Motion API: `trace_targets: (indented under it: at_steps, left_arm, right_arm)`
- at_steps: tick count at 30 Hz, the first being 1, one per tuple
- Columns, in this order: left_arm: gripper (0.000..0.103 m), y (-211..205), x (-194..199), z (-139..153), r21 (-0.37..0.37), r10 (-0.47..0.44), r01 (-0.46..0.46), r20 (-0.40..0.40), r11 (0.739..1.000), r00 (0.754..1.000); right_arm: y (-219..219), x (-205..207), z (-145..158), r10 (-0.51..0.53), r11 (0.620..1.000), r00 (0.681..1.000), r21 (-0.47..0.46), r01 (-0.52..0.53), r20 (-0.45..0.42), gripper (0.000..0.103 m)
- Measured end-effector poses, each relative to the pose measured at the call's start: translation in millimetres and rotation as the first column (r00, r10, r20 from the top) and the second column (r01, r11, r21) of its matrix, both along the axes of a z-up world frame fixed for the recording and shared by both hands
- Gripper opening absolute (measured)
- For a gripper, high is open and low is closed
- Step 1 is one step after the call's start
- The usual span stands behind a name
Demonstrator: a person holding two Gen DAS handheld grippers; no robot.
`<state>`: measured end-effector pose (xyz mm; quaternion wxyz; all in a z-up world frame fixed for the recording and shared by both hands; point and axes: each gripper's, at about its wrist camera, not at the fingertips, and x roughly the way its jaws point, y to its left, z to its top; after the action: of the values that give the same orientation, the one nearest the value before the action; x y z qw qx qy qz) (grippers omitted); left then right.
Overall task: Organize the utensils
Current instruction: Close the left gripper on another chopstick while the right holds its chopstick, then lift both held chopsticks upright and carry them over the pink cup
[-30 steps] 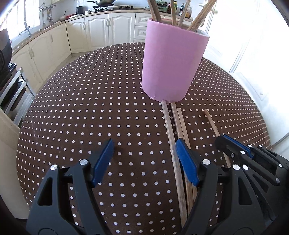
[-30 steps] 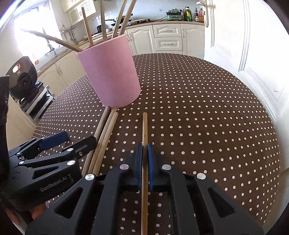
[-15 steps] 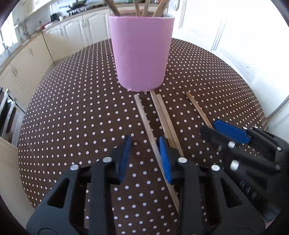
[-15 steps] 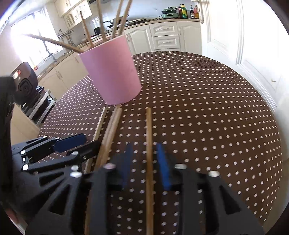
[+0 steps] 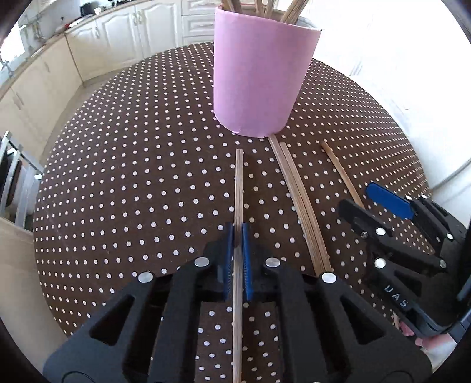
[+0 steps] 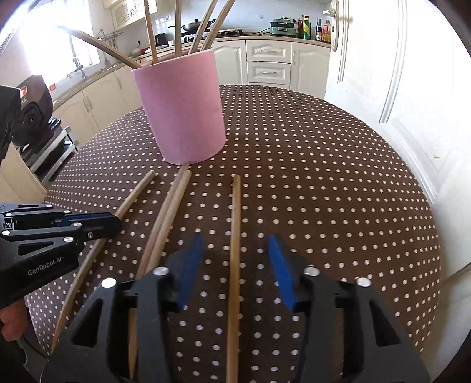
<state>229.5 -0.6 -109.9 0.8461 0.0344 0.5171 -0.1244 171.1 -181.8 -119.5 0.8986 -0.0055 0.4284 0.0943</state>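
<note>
Wooden chopsticks (image 6: 206, 23) already stand in the pink holder (image 5: 259, 73) mid-worktop; four remain: left tool (image 5: 238, 235) clamps one chopstick (image 5: 239, 182), closing right tool (image 6: 232, 265) straddles another (image 6: 235, 224) untouched.

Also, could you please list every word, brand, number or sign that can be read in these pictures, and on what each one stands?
"GenRobot.AI": white print on the black body of the left gripper, seen in the right wrist view.
"UAS": white letters, apparently part of a longer marking, on the body of the right gripper, seen in the left wrist view.
Labels on the bottles on the far counter: too small to read.
The pink holder: no text.
</note>
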Motion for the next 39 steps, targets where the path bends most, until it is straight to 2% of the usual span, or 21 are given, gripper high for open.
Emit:
trace_targets:
  at_steps: [1, 6, 9, 12, 14, 18, 23, 30, 33, 39]
  left_arm:
    - [0.008, -2.4, -1.0, 0.2, 0.017, 0.005, -0.005, 0.010, 1.000, 1.000]
    - [0.009, -21.6, -2.3, -3.8, 0.055, 0.059, -0.060, 0.015, 0.997, 0.998]
    - [0.008, -46.6, -1.1, -5.6, 0.099, 0.058, -0.060, 0.022, 0.993, 0.998]
    - [0.007, -55.9, -0.8, -9.5, 0.096, 0.032, -0.037, 0.061, 0.995, 0.998]
    - [0.006, -54.2, -3.8, -9.4, 0.061, 0.042, -0.046, 0.063, 0.997, 0.997]
    - [0.006, -55.3, -14.2, -9.4, 0.049, 0.048, -0.052, 0.076, 0.997, 0.996]
    - [0.006, -57.9, -30.4, -4.6, 0.042, 0.043, -0.049, 0.128, 0.998, 0.991]
    - [0.006, -58.3, -54.9, 21.3, -0.009, 0.063, -0.063, 0.212, 0.998, 0.975]
    - [0.006, -52.1, -58.3, 35.0, -0.068, 0.073, -0.058, 0.235, 0.996, 0.969]
    - [0.006, -43.4, -62.9, 61.7, -0.131, 0.098, -0.060, 0.306, 0.990, 0.947]
  right_arm:
    - [-1.7, 0.0, -0.4, -0.001, 1.000, 1.000, -0.005, 0.001, 0.001, 0.028]
    - [-6.6, 2.1, -1.9, 0.011, 0.999, 1.000, -0.036, -0.011, 0.007, 0.009]
    - [-4.1, 2.8, -1.3, 0.025, 0.999, 1.000, -0.039, -0.025, 0.007, 0.005]
    - [-5.7, 3.3, -0.9, 0.029, 0.999, 1.000, -0.023, -0.028, 0.008, 0.005]
    - [-7.8, 3.6, 0.6, 0.031, 0.999, 0.999, 0.006, -0.032, 0.008, 0.005]
    - [-15.9, 1.2, 9.0, -0.021, 0.999, 0.999, 0.050, 0.020, 0.029, 0.005]
    - [-20.0, -9.6, 33.1, -0.033, 0.993, 0.993, 0.120, 0.020, 0.110, 0.005]
    - [-38.4, -20.7, 64.8, -0.072, 0.975, 0.971, 0.223, 0.020, 0.227, 0.005]
    - [-45.2, -24.0, 72.9, -0.093, 0.963, 0.959, 0.270, 0.018, 0.267, 0.005]
    - [-49.9, -30.1, 89.4, -0.116, 0.943, 0.938, 0.334, 0.000, 0.328, 0.005]
